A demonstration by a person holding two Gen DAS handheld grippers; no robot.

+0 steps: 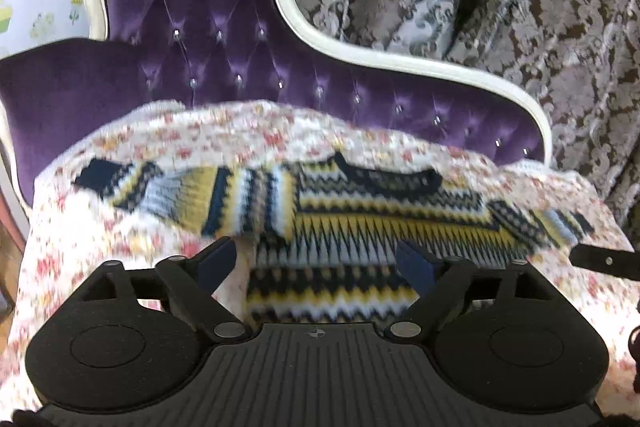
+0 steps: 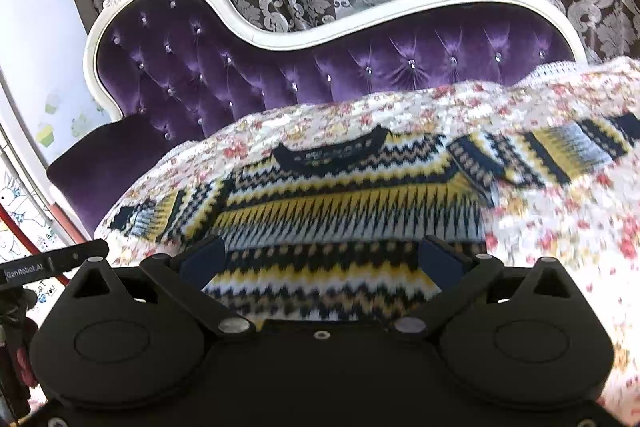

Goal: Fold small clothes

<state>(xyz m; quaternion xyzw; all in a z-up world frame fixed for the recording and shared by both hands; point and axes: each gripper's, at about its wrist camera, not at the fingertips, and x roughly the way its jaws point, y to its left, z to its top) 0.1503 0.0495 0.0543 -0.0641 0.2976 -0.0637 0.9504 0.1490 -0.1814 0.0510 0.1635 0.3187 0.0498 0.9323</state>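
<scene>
Flat on floral-print quilt (image 2: 560, 227) over purple tufted sofa (image 2: 280, 67): yellow, navy and white zigzag knit sweater (image 2: 340, 211), sleeves spread. Left gripper (image 1: 324, 263) and right gripper (image 2: 324, 259) both gape, empty, above its hem.

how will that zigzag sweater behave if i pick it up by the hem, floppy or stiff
Probably floppy: the sweater lies limp on the floral cover, its sleeves draped flat. The thick knit looks fuzzy, so it will likely grip rather than slip. Lifted at one point, the rest would probably sag and drag.
</scene>
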